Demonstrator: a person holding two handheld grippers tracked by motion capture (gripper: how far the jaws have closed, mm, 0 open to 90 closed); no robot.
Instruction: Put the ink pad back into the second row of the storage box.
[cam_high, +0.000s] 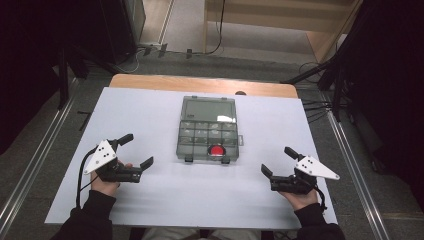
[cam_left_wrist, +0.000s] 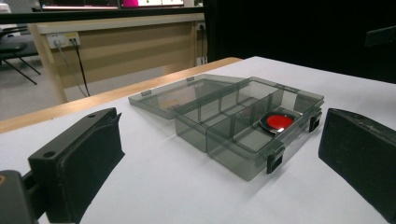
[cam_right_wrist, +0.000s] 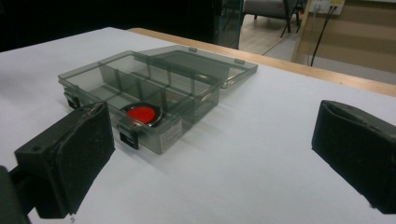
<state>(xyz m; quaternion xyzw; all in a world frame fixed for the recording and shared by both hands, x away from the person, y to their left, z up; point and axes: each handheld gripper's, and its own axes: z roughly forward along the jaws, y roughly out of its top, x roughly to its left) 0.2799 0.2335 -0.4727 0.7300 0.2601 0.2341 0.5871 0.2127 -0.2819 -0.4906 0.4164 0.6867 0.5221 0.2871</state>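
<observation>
Your left gripper (cam_high: 135, 151) and right gripper (cam_high: 280, 161) both rest spread and empty on the worktop (cam_high: 150, 200). Ahead, the open box (cam_high: 208, 129) lies at twelve o'clock between them, equally near each, its long axis running away from you, the red disc (cam_high: 217, 151) in its near row.

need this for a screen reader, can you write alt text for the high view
An open, smoke-grey compartment box sits mid-table with its lid laid flat behind it and a round red object in a near compartment. The left gripper and right gripper, both open and empty, rest on the white tabletop either side.
</observation>
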